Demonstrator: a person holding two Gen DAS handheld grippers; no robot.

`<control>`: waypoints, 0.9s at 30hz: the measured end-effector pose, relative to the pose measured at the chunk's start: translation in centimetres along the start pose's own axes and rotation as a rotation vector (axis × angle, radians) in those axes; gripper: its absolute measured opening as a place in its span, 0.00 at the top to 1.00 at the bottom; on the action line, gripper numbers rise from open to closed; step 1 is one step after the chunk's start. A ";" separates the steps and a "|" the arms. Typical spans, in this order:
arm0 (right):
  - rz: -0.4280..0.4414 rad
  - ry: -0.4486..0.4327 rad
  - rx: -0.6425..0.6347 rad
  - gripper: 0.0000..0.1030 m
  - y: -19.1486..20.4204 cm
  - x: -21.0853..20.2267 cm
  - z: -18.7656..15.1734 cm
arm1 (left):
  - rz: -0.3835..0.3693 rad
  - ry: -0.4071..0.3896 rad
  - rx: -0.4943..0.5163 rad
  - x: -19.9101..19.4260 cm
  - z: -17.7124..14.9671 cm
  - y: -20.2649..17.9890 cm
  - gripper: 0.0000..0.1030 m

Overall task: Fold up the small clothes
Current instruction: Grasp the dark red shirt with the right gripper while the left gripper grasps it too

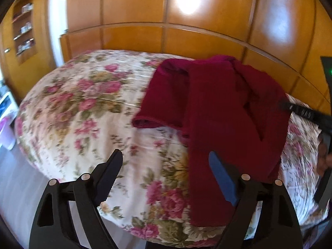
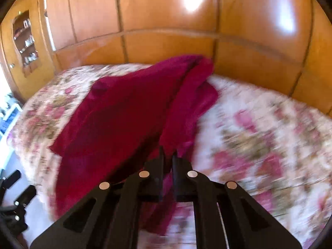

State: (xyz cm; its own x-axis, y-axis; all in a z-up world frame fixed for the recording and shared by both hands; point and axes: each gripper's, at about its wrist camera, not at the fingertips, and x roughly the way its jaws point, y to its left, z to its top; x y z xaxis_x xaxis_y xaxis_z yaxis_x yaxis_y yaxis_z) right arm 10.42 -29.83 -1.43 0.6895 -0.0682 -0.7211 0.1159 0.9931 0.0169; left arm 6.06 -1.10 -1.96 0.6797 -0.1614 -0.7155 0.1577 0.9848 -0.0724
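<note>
I see one dark red garment point(image 1: 217, 112) lying rumpled on the floral bedspread point(image 1: 78, 108), partly folded over itself, its far end bunched toward the wooden headboard point(image 1: 166, 39).

Left gripper point(image 1: 164, 161): jaws spread wide, nothing between the pads. The garment sits from 12 to 2 o'clock of it; one long strip of cloth runs down toward the blue pad of the right-hand finger point(image 1: 223, 178), which overlaps the strip in this view; I cannot tell whether they touch.

Right gripper point(image 2: 168, 155): jaws pressed together, pinching the near edge of the garment, cloth visible between and below the fingers. The rest of the garment stretches away toward 11 o'clock.

Count: one garment, two grippers, one bed. A wall shelf point(image 1: 23, 25) sits at 10 o'clock in the left wrist view.
</note>
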 end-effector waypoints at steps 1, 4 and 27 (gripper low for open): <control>-0.038 -0.010 -0.001 0.95 -1.1 -0.3 0.1 | -0.011 0.000 0.026 0.2 0.1 -0.5 0.18; -0.172 -0.032 0.011 0.95 -5.0 -1.3 0.5 | -0.032 0.001 0.069 0.5 0.0 -1.5 0.18; -0.458 0.018 0.162 0.62 -16.0 0.8 1.1 | -0.121 0.127 0.198 4.8 -3.0 -4.5 0.93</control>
State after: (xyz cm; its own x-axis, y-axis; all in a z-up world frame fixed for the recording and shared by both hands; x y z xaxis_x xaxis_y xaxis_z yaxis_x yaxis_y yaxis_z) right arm 9.91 -45.83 -1.50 0.5288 -0.4920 -0.6916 0.5153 0.8336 -0.1990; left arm 6.41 -6.12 -7.14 0.5537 -0.2557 -0.7925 0.3781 0.9251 -0.0343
